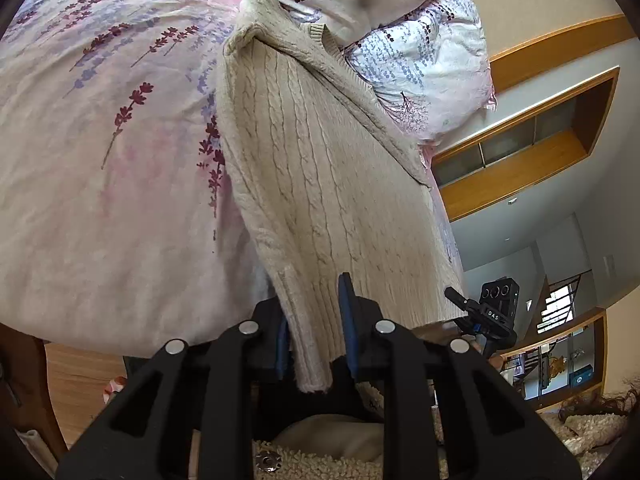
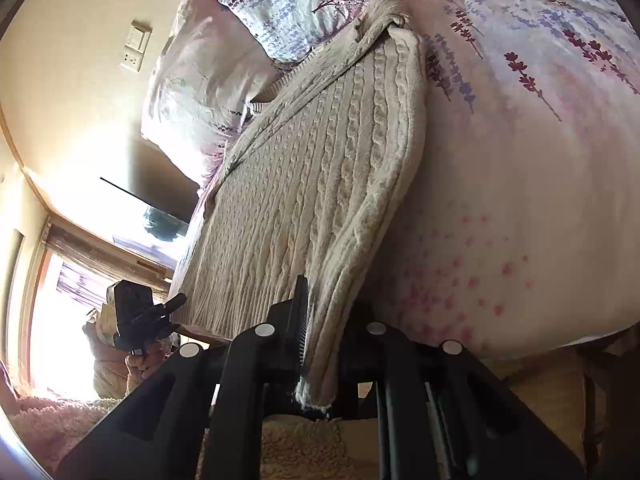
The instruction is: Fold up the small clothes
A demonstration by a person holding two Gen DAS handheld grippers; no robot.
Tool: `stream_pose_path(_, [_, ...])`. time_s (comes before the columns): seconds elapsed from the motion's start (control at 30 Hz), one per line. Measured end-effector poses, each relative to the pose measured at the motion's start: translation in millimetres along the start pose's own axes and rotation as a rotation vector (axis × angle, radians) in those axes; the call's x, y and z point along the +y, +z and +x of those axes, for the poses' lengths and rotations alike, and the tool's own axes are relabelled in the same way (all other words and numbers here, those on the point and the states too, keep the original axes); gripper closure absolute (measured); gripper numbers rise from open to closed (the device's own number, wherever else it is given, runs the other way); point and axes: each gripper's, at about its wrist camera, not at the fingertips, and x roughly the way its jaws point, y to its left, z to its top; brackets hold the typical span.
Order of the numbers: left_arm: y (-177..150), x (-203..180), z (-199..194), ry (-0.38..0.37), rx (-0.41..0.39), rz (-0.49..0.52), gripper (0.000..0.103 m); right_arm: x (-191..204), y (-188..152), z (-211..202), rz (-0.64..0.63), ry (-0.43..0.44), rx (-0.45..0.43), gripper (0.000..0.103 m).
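Observation:
A cream cable-knit sweater (image 1: pixel 320 176) lies lengthwise on the floral bedspread (image 1: pixel 100 160), its sleeves folded in along the sides. My left gripper (image 1: pixel 314 320) is shut on the sweater's ribbed hem at one bottom corner. My right gripper (image 2: pixel 320 312) is shut on the hem at the other bottom corner of the sweater (image 2: pixel 304 184), which lies on the bedspread (image 2: pixel 520 200). Each gripper shows in the other's view: the right one (image 1: pixel 486 312) and the left one (image 2: pixel 140 316), both at the sweater's hem edge.
Two floral pillows (image 1: pixel 424 52) lie at the head of the bed beyond the sweater's collar, also in the right wrist view (image 2: pixel 224 60). Wooden shelving (image 1: pixel 532 140) is on the wall. A bright window (image 2: pixel 60 288) and wooden floor (image 1: pixel 80 384) are beside the bed.

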Motion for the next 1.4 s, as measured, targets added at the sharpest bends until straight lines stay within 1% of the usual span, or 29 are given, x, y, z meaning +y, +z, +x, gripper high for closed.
stream_pose_path(0.07, [2,-3,2,0.02,0.012,0.013,0.088,1,-1,0,-0.007,-0.004,-0.003,0.09])
stream_pose_path(0.1, [1,-5,3,0.035,0.021,0.023,0.093,1,-1,0,-0.014,-0.009,-0.005,0.094])
stream_pose_path(0.13, [1,-7,4,0.055,0.028,0.037,0.096,3,-1,0,-0.031,-0.021,-0.014,0.095])
stream_pose_path(0.2, [1,-14,4,0.09,0.024,0.079,0.097,9,-1,-1,-0.067,-0.026,-0.041,0.095])
stream_pose_path(0.27, [3,-20,2,0.099,0.006,0.118,0.097,18,1,-6,-0.106,-0.024,-0.085,0.095])
stream_pose_path(0.37, [10,-28,-6,0.119,-0.042,0.172,0.097,33,9,-14,-0.171,-0.03,-0.16,0.095])
stream_pose_path(0.43, [20,-31,-13,0.136,-0.08,0.188,0.097,44,17,-22,-0.216,-0.041,-0.225,0.095])
stream_pose_path(0.53, [39,-32,-26,0.162,-0.149,0.195,0.097,55,28,-33,-0.258,-0.051,-0.314,0.096])
stream_pose_path(0.6, [53,-32,-35,0.159,-0.205,0.186,0.097,62,37,-37,-0.286,-0.064,-0.369,0.096])
stream_pose_path(0.7, [75,-36,-42,0.162,-0.283,0.182,0.097,74,51,-41,-0.341,-0.113,-0.449,0.096])
stream_pose_path(0.77, [89,-40,-43,0.163,-0.311,0.186,0.097,81,64,-41,-0.357,-0.127,-0.482,0.096])
stream_pose_path(0.83, [103,-46,-40,0.183,-0.328,0.2,0.097,89,79,-39,-0.38,-0.152,-0.514,0.096])
stream_pose_path(0.9, [119,-52,-36,0.208,-0.343,0.218,0.097,96,90,-34,-0.403,-0.174,-0.538,0.096])
stream_pose_path(1.0, [143,-58,-32,0.22,-0.358,0.223,0.097,101,109,-25,-0.42,-0.201,-0.57,0.096])
stream_pose_path(1.13, [170,-64,-21,0.257,-0.378,0.247,0.097,108,130,-10,-0.452,-0.266,-0.6,0.096])
stream_pose_path(1.3, [204,-67,-1,0.296,-0.397,0.27,0.097,110,153,7,-0.456,-0.326,-0.618,0.096])
stream_pose_path(1.4, [225,-63,13,0.311,-0.4,0.255,0.097,106,169,19,-0.424,-0.353,-0.61,0.096])
